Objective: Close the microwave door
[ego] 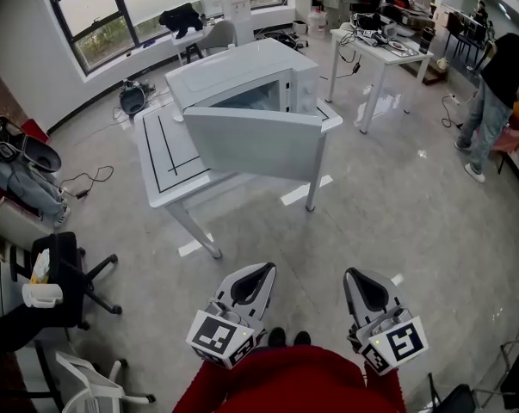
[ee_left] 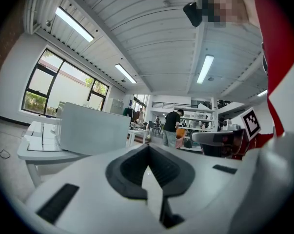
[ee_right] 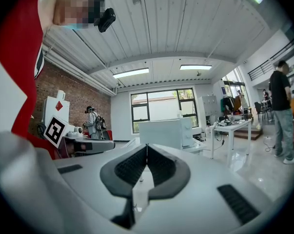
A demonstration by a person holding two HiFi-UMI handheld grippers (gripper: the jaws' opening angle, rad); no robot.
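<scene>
Microwave (ego: 242, 74) sat by worktop (ego: 160, 160) far-right corner, door (ego: 255, 144) swung open toward near edge. L gripper (ego: 264, 270) & R gripper (ego: 352, 275) both closed, empty, well apart from it. Door prob. light, stiff, smooth; push flat near free edge, no grasp req'd.

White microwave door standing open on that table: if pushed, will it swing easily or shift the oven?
The flat white microwave door looks rigid and hinged, so a light push probably swings it. The boxy white microwave sits flat on the white table and looks heavy, so it likely stays put; a hard shove might slide it.
</scene>
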